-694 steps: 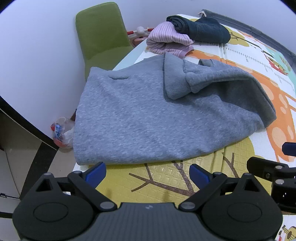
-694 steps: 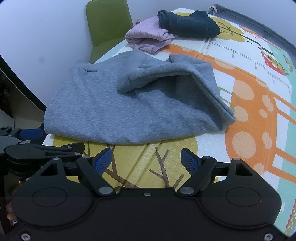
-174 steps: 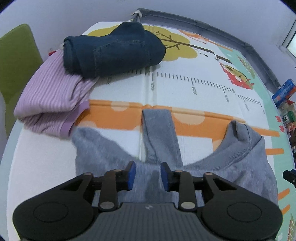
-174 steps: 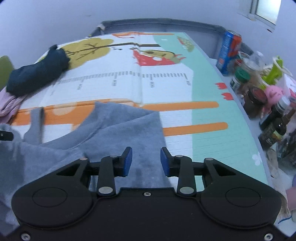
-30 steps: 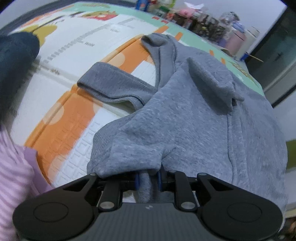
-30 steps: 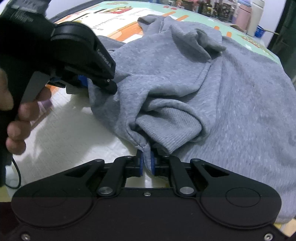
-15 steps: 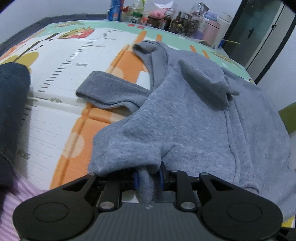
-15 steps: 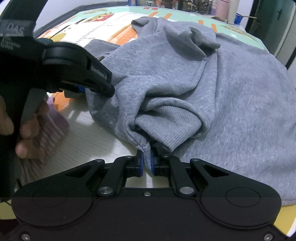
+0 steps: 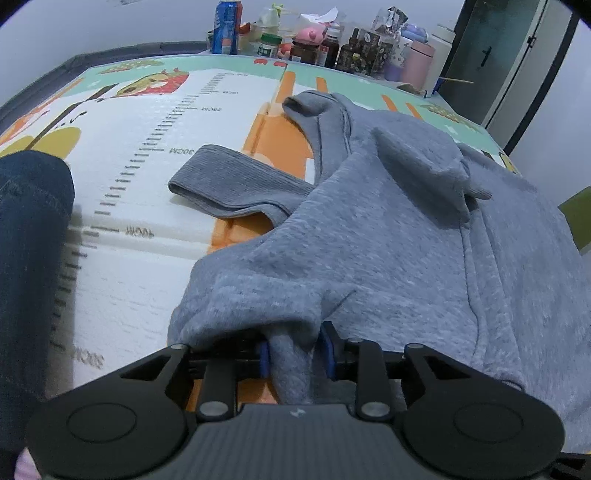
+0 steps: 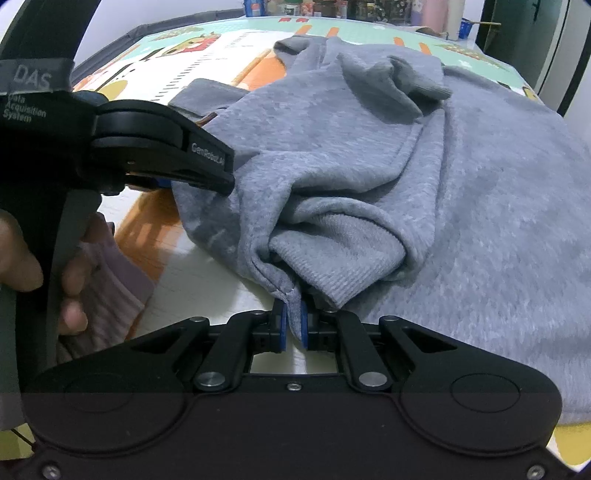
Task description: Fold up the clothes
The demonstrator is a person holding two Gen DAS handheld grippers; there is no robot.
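A gathered edge of the grey sweatshirt (image 10: 424, 177) is pinched in the right claw (image 10: 293, 326) at lower centre; the left claw (image 9: 295, 350), jaws just parting, is loosened around another fold. The fold is judged half done, sleeves still sprawled across the worktop (image 9: 147, 147).

Pale wall (image 9: 92, 29), dark door (image 9: 495, 55), bottles (image 9: 347, 48) along cartoon-printed mat (image 9: 155, 122); green chair (image 9: 580, 218)

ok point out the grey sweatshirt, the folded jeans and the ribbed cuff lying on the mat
grey sweatshirt (image 9: 388, 251), left wrist view, on its broad fleece body
folded jeans (image 9: 29, 236), left wrist view, on the dark denim at the left edge
ribbed cuff (image 9: 229, 181), left wrist view, on the ribbing
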